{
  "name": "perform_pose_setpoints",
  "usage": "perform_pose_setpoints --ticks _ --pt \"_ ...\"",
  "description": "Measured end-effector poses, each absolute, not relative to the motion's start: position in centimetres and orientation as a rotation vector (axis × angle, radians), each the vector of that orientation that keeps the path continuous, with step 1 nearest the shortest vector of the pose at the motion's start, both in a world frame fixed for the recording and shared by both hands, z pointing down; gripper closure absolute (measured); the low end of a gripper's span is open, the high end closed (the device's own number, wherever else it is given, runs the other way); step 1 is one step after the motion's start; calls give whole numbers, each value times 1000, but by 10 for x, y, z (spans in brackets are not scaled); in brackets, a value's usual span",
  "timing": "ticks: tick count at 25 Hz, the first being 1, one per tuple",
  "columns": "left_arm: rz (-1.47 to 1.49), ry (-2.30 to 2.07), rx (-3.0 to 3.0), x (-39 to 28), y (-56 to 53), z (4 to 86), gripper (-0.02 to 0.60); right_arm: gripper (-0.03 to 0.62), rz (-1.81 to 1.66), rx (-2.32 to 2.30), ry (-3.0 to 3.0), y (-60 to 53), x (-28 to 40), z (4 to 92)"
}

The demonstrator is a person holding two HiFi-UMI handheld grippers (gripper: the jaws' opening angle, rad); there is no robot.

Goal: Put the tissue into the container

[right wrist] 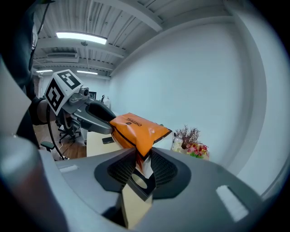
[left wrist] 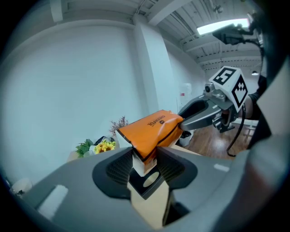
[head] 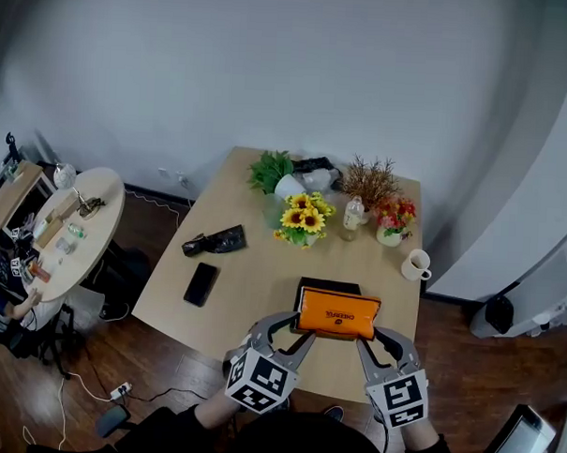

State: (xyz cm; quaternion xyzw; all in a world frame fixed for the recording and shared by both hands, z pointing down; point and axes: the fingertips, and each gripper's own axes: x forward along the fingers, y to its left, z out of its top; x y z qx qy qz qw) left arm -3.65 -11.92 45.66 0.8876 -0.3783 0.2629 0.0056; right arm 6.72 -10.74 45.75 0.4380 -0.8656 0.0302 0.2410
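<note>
Two claws are clamping an orange tissue pack (head: pixel 338 313) from either end. The left claw (left wrist: pixel 145 165) is pinching the pack's left end and the right claw (right wrist: pixel 142 165) its right end, each pair of jaws pressing in on the wrapper. The pack is riding level between them, just above a black container (head: pixel 328 286) sitting near the front edge of the desk (head: pixel 254 266). Further back on the left, a dark phone (head: pixel 202 284) is lying flat, with a black pouch (head: pixel 215 240) beyond it. A white mug (head: pixel 415 265) is standing at the right edge. Sunflowers (head: pixel 304 219), a small bottle (head: pixel 354 213) and other plants are crowding the far end.
</note>
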Motion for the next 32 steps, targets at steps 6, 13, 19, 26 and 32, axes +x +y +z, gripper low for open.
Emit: perform_pose_setpoints --ticks 6,13,19,26,32 --pt "877 -1147 2694 -37 -144 505 434 491 178 1145 -2331 -134 66 507" --pt "903 -1048 2580 -36 -167 587 434 491 304 1076 -2267 -157 68 586" --pt "968 -992 2517 -35 -172 637 434 491 368 1041 -2248 -163 68 635" --pt "985 -968 2502 -33 -175 649 434 491 375 1034 -2227 -164 70 647" --pt "1012 -950 2463 -33 -181 665 434 491 373 1020 -2203 -171 69 660"
